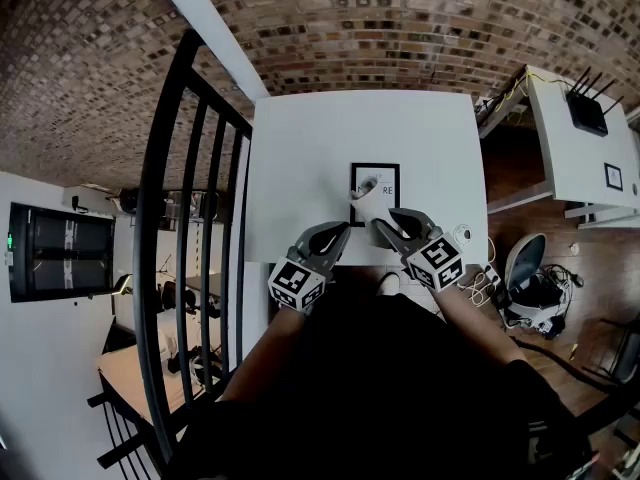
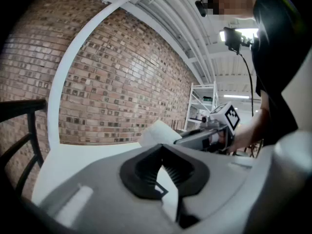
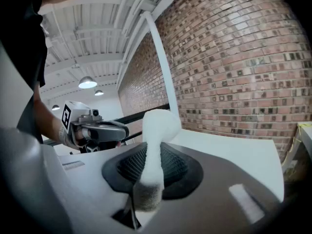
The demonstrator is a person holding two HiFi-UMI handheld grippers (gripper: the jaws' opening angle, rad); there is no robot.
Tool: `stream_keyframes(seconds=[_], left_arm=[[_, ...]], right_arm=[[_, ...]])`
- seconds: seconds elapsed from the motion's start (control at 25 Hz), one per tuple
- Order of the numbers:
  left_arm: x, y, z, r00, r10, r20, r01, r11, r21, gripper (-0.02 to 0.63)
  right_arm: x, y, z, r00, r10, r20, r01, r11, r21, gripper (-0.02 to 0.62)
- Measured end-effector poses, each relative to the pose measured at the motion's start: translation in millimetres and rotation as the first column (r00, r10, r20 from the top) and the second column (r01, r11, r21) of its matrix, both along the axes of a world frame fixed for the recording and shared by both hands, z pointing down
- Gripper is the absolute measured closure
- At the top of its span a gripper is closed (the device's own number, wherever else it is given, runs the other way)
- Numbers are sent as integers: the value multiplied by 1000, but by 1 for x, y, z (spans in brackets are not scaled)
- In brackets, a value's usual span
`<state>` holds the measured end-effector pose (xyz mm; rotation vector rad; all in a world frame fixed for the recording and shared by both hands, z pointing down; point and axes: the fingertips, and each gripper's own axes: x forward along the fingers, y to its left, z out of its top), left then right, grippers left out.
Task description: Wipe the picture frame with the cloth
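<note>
white table [image 1: 300,158], black railing [image 1: 188,168], brick wall [image 1: 400,18], black router [image 1: 588,110] at right

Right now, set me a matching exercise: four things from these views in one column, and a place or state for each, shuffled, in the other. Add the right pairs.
Things
1. cloth
2. picture frame
3. left gripper
4. router

Places or states
A. lies flat on the white table
B. has nothing in its claw
C. sits on the side desk at the right
D. pinched in the claw of the right gripper

Pairs: 1-D, 2-A, 3-B, 4-C
</note>
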<state>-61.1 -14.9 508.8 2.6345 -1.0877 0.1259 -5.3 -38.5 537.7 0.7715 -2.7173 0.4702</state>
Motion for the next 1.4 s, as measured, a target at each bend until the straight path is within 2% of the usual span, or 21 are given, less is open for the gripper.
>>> stream_keyframes(seconds=[0.28,0.44,0.56,0.72,0.92,1.16,1.32,1.4], left_arm=[[-10,-38,20,999,4,43,-3,1000,-29,604],[-11,-58,35,998,4,62,0,998,-67,604],[-10,-74,48,996,12,85,-4,996,-92,604],[-13,-94,68,993,1,115,14,992,-127,604],[-17,-113,87,989,-2,148,26,986,-164,604],[-16,-125,107,991,-44,127,74,966,-248,604],[-15,-126,113,988,-33,148,71,963,-262,604],[-15,-124,113,989,-32,147,71,961,-266,604]], right_arm=[[-17,-44,30,976,-137,-169,144,989,29,514],[-26,-63,45,943,-204,-263,215,977,14,514],[-33,-74,68,908,-273,-319,277,960,-34,514],[-45,-86,99,817,-383,-431,378,920,-102,513],[-49,-103,130,636,-487,-599,499,851,-162,514],[-57,-122,157,504,-496,-707,568,807,-162,512],[-68,-134,176,417,-495,-763,605,777,-174,512],[-72,-135,185,385,-514,-767,615,762,-202,512]])
